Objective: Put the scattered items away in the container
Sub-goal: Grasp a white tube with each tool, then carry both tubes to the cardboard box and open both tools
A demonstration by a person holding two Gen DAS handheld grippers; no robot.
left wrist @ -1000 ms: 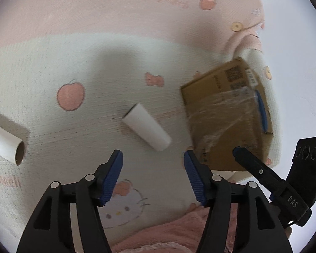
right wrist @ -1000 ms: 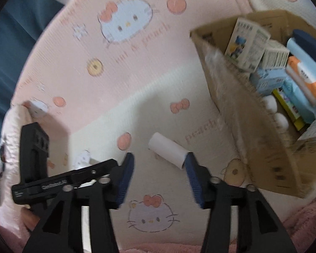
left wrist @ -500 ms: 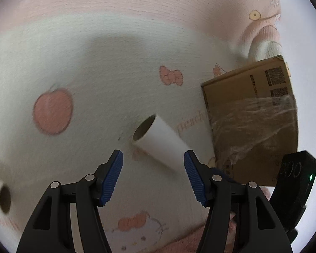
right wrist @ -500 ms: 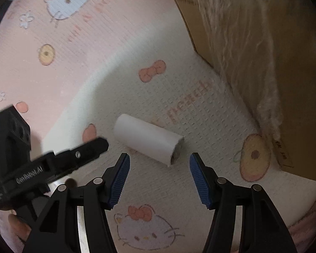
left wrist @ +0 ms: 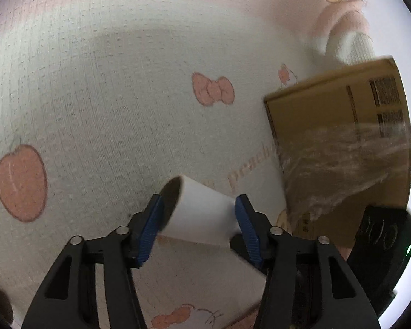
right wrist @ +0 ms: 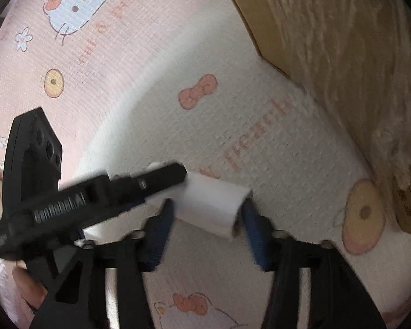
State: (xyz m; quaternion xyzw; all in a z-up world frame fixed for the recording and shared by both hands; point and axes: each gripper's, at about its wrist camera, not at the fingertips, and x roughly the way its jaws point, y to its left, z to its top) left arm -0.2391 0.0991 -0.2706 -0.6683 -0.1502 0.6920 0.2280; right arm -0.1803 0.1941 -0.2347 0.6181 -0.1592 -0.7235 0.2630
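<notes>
Tube (left wrist: 202, 213) sits between both open grippers' pads (second tube (left wrist: 0, 305) only in left view).

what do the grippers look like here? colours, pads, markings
Both match: matte black plastic frames with triangular cut-outs, silver screws, and ribbed blue pads on the fingers. Left gripper, right gripper. In the right wrist view the left one shows white lettering on its side, too blurred to read, and three round holes in its rear plate. In the left wrist view a green LED glows on the right gripper's body. No cables or sleeves visible.
</notes>
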